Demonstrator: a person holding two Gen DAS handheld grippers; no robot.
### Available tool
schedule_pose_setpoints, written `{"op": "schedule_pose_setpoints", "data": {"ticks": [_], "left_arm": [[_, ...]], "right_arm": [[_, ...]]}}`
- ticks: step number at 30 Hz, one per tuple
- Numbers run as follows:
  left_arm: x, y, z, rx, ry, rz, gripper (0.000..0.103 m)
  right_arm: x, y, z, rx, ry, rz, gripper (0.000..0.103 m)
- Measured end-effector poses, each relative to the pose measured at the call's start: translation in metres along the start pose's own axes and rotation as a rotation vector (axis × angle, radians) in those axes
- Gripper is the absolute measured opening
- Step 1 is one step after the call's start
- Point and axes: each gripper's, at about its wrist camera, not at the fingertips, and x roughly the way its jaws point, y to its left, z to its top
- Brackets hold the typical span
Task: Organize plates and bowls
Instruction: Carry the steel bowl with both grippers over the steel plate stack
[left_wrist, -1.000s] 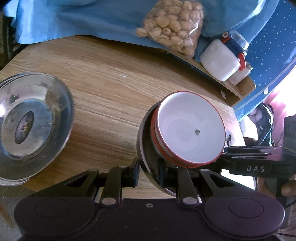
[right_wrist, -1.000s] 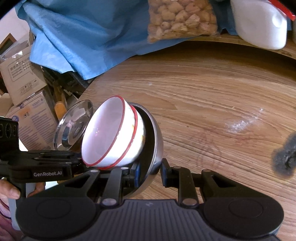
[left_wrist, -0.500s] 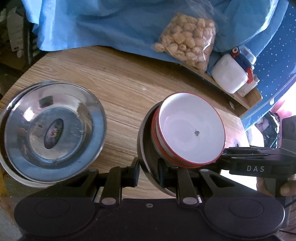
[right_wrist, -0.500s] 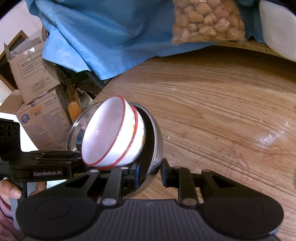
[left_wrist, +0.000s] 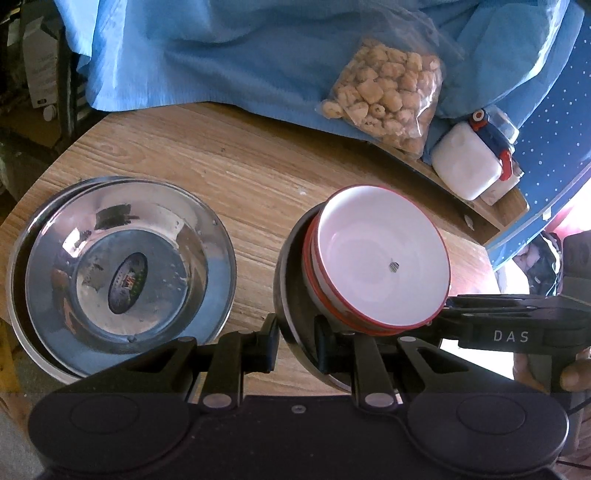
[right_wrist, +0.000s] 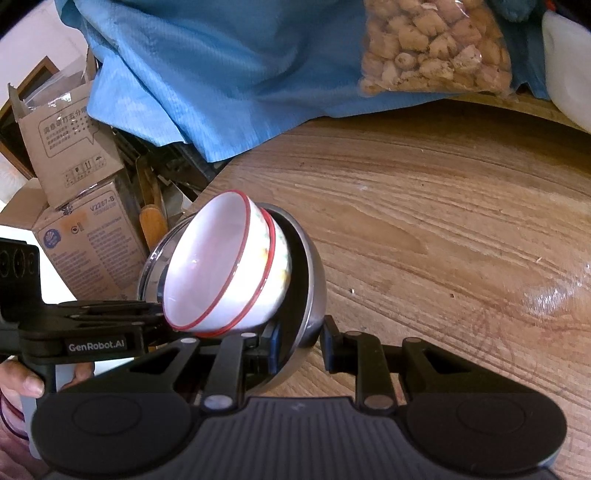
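Both my grippers are clamped on the same steel bowl, one on each side of its rim. Left gripper: jaws nearly together, one pad outside the wall, one inside, pointing steeply down. Right gripper: same pinch on the opposite rim, one finger inside, one outside, also pitched steeply down. From the left wrist view the right gripper comes in from the right edge, fingers level across the frame, my right hand wrapped round its handle. From the right wrist view my left hand grips the other handle at the left edge.
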Motion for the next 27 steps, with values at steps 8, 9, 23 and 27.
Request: {"op": "schedule_pose_setpoints", "data": {"ticks": [8,9,23,27], "left_arm": [[-0.005,0.008,0.007,-0.002,-0.009,0.009,0.02],[-0.006,0.009,0.007,0.0,-0.011,0.012,0.02],[-0.016,0.038,0.022,-0.017,-0.029,0.021,0.02],[-0.02,0.048,0.025,-0.035,-0.028,0.029,0.02]], "right_arm": [[0.002,0.006,0.007,-0.011,-0.004,0.008,0.025],[0.003,0.008,0.009,-0.012,-0.005,0.01,0.025],[0.023,0.033,0.037,-0.05,-0.017,0.025,0.025],[0.031,0.042,0.046,-0.061,-0.016,0.038,0.025]]}}
